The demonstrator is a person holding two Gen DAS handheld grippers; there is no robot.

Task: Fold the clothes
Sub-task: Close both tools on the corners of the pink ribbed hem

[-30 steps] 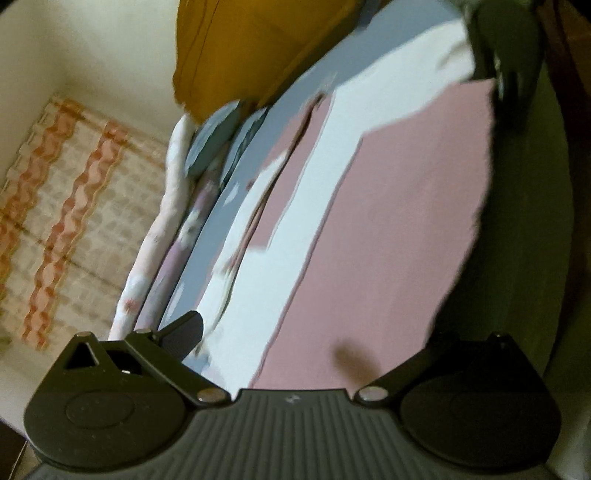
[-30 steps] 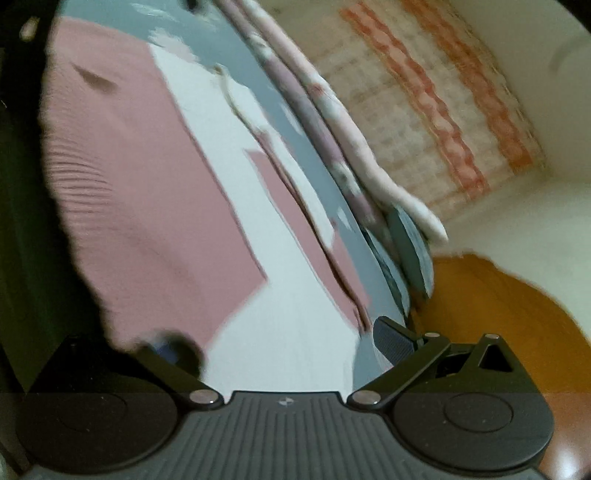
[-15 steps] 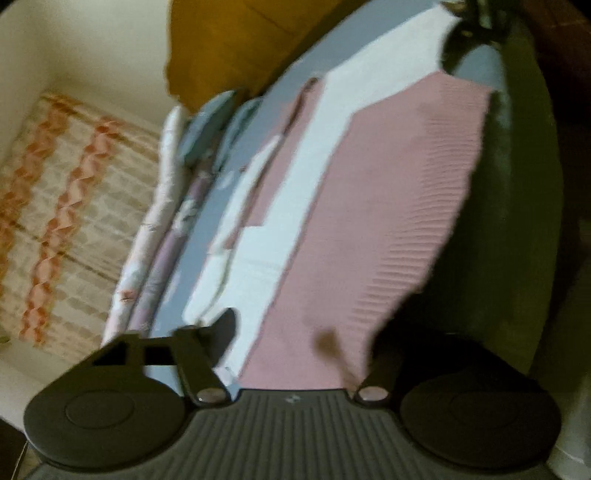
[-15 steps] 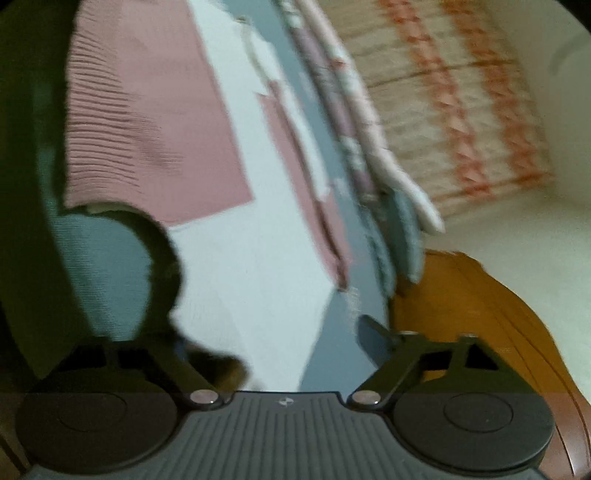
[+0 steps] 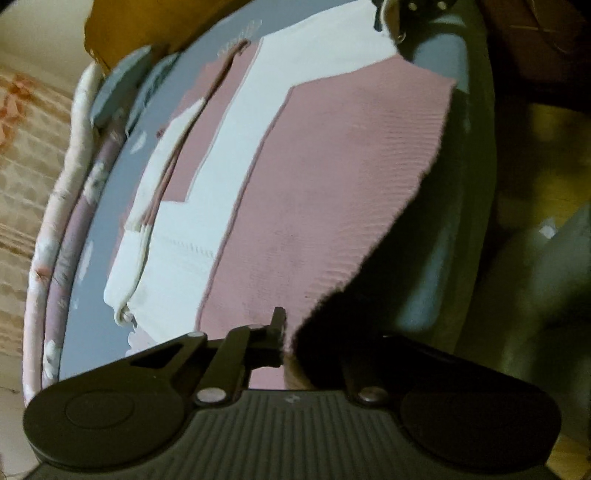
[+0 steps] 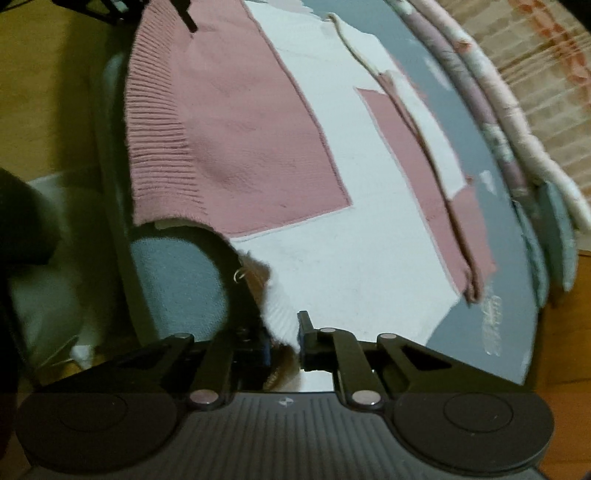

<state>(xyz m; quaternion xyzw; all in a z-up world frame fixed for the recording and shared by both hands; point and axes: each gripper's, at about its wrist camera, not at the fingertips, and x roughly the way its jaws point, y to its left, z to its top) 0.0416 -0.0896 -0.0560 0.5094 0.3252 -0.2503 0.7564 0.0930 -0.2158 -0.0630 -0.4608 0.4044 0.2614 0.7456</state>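
A pink and white knitted sweater (image 5: 332, 184) lies flat on a grey-blue bed sheet (image 5: 92, 258). My left gripper (image 5: 286, 334) is shut on the pink ribbed hem at its near corner, and the fabric rises into the jaws. In the right wrist view the same sweater (image 6: 240, 129) spreads away from me. My right gripper (image 6: 284, 341) is closing its jaws, with the white ribbed hem corner pinched between them. Each gripper shows in the other's view at the far end of the hem, the right gripper (image 5: 410, 14) and the left gripper (image 6: 155, 9).
A rolled floral quilt (image 5: 55, 221) runs along the far side of the bed, with grey pillows (image 5: 118, 85) beside an orange-brown headboard (image 5: 147, 22). The quilt (image 6: 498, 92) and pillows (image 6: 554, 229) also show in the right wrist view. The bed's near edge drops to a dim floor (image 5: 535, 258).
Both grippers went from wide open to closed on the sweater's near hem, left on the pink corner, right on the white corner. Both views tilted and the hem corners lifted slightly.
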